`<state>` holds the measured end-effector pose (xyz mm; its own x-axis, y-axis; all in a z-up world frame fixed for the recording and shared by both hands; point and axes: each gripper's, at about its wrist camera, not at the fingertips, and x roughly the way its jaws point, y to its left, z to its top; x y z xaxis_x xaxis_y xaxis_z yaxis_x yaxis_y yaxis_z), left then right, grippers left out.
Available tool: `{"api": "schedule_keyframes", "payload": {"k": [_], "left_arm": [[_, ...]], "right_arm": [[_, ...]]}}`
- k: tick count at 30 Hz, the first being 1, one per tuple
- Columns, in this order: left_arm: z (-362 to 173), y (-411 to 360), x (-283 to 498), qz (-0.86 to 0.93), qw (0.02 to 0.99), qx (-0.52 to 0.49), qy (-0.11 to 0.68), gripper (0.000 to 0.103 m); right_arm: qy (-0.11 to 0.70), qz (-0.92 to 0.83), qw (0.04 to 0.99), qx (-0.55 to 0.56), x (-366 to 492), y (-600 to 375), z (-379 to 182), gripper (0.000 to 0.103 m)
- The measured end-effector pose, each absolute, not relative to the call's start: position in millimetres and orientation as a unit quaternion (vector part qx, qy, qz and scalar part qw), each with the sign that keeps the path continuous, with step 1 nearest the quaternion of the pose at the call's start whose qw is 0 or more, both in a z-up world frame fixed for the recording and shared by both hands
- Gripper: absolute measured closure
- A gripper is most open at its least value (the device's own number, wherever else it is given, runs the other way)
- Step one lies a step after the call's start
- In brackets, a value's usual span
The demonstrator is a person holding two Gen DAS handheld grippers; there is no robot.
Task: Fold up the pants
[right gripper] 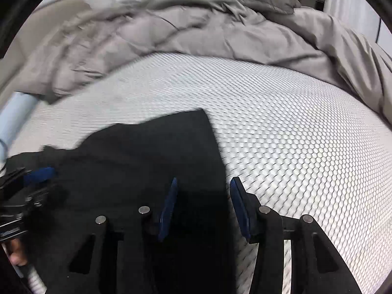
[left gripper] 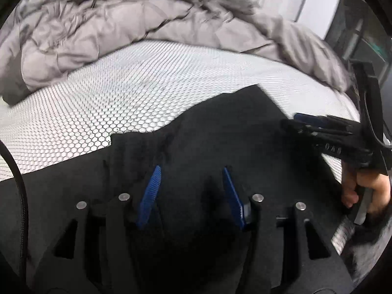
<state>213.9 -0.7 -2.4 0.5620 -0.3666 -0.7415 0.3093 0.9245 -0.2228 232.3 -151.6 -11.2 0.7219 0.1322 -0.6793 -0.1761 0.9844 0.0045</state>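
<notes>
Black pants (left gripper: pixel 220 127) lie spread on a white honeycomb-patterned mattress (left gripper: pixel 122 93); one straight corner points toward the far side. My left gripper (left gripper: pixel 191 169) hovers over the dark cloth with its blue pads apart and nothing pressed between them. In the right wrist view the pants (right gripper: pixel 147 147) fill the lower left. My right gripper (right gripper: pixel 204 178) stands open above their right edge, one pad over the cloth and the other over the mattress (right gripper: pixel 294 134). Each gripper also shows in the other's view: the right gripper (left gripper: pixel 294 120) at the pants' right side, the left gripper (right gripper: pixel 39 174) at the left edge.
A crumpled grey duvet (left gripper: pixel 110 24) is piled along the far side of the bed, also seen as the duvet (right gripper: pixel 196 29). A person's hand (left gripper: pixel 367 188) holds the right gripper's handle. A black cable (left gripper: pixel 17 171) hangs at the left. Bare mattress lies between pants and duvet.
</notes>
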Motion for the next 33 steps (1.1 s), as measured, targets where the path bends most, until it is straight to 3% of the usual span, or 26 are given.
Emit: {"api": "schedule_keyframes", "payload": {"k": [3, 7, 9, 16, 23, 27, 30, 33], "left_arm": [[-3.6, -16.5, 193.1, -0.23, 0.877, -0.012, 0.422, 0.031], [-25.0, -33.3, 187.8, -0.215, 0.867, 0.054, 0.447, 0.032], [-16.0, -24.5, 178.0, -0.22, 0.866, 0.055, 0.446, 0.033], [9.2, -6.6, 153.4, -0.227, 0.874, -0.021, 0.428, 0.033], [-15.4, -42.2, 136.9, -0.205, 0.852, 0.093, 0.473, 0.033], [-3.0, 5.5, 110.3, -0.146, 0.855, 0.059, 0.494, 0.033], [12.7, 57.2, 80.8, -0.1, 0.876, -0.01, 0.473, 0.033], [25.0, 123.6, 53.2, -0.011, 0.882, -0.115, 0.456, 0.023]], "right_arm": [[0.349, 0.163, 0.921, -0.062, 206.3, -121.0, -6.0, 0.055], [0.404, 0.172, 0.887, -0.143, 212.3, -81.5, -39.6, 0.053], [0.391, 0.135, 0.894, -0.171, 212.3, -91.6, -42.9, 0.048], [0.381, 0.145, 0.91, -0.075, 183.9, -156.0, -17.7, 0.046], [0.39, 0.194, 0.882, -0.179, 161.5, -104.3, -49.9, 0.046], [0.384, 0.102, 0.902, -0.172, 157.1, -155.8, -41.6, 0.045], [0.381, 0.127, 0.913, -0.075, 150.7, -198.0, -35.9, 0.043], [0.345, 0.137, 0.929, 0.0, 138.7, -224.8, -18.2, 0.042]]}}
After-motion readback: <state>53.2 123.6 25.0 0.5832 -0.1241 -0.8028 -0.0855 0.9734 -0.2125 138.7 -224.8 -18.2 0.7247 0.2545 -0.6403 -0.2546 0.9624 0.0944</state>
